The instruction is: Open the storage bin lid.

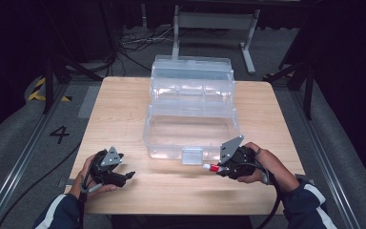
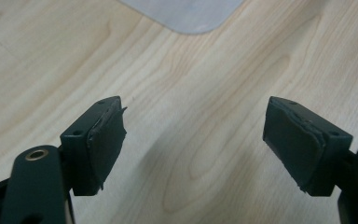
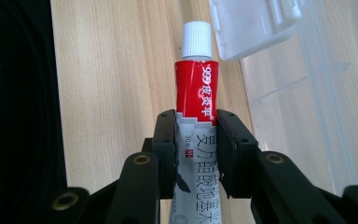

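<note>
Tube [image 3: 196, 93] of ointment, red and grey with a white cap, is pinched in the right gripper [image 3: 196, 149], jaws pressed on both sides of its body. From the high view the right gripper [image 1: 221, 168] sits at the near right of the wooden surface [image 1: 124, 105], with the tube [image 1: 213, 167] poking out to the left, cap end leading, just in front of the clear plastic box [image 1: 190, 114]. That box stands open in the middle of the surface, lid tipped back, and its small front latch [image 1: 192, 156] is close to the tube's cap. Left gripper [image 2: 193, 140] is released, jaws spread wide with nothing but bare wood between them. In the high view the left gripper [image 1: 126, 176] is low over the near left part of the surface, well apart from the box.
</note>
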Motion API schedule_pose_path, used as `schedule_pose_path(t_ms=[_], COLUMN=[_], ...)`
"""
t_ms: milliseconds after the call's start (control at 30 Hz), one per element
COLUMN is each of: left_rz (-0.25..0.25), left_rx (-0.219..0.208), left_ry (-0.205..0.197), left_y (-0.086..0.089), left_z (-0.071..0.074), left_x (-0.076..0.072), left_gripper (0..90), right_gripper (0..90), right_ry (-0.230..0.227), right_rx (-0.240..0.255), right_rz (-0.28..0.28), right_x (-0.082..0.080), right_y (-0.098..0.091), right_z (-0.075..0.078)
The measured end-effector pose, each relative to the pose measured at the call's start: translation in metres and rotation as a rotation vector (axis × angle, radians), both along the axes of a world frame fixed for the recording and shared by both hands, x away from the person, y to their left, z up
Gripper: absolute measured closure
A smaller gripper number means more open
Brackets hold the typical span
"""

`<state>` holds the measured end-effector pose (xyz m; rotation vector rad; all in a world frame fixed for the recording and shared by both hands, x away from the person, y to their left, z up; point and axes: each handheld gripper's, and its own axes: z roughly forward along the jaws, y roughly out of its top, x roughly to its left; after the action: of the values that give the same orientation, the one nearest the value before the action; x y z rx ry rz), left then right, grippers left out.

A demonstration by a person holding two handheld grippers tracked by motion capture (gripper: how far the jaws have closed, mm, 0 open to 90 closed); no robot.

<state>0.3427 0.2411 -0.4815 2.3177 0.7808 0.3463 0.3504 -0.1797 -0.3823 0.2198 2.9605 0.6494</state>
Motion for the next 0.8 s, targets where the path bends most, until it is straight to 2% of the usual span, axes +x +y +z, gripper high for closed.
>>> schedule_pose_path(t_ms=[33, 133, 167, 300, 367, 500, 800], left_rz=[0.008, 0.013, 0.023, 0.035, 0.036, 0.043, 0.047], left_rx=[0.009, 0.002, -0.017, -0.053, -0.063, -0.067, -0.067], left_ry=[-0.002, 0.032, 0.046, 0.058, 0.042, 0.042, 0.041], left_y=[0.001, 0.005, 0.007, 0.01, 0.011, 0.009, 0.009], left_z=[-0.001, -0.007, -0.01, -0.014, -0.015, -0.016, -0.016], left_x=[-0.001, -0.002, -0.002, -0.001, 0.0, 0.001, 0.001], left_gripper=[20.7, 19.8, 20.0, 16.4, 14.9, 14.8, 15.0], right_gripper=[70.9, 70.9, 70.9, 70.9, 70.9, 70.9, 70.9], right_ry=[-0.002, -0.006, -0.007, -0.021, -0.035, -0.05, -0.079], right_rx=[0.0, 0.002, 0.003, 0.025, 0.033, 0.046, 0.046], right_rz=[-0.004, -0.009, -0.005, 0.001, -0.003, -0.017, -0.032], right_x=[0.0, 0.0, 0.0, 0.0, 0.0, -0.002, 0.001], right_y=[0.0, -0.001, 0.0, -0.003, -0.005, -0.009, -0.011], right_z=[0.0, 0.002, 0.003, 0.014, 0.019, 0.03, 0.044])
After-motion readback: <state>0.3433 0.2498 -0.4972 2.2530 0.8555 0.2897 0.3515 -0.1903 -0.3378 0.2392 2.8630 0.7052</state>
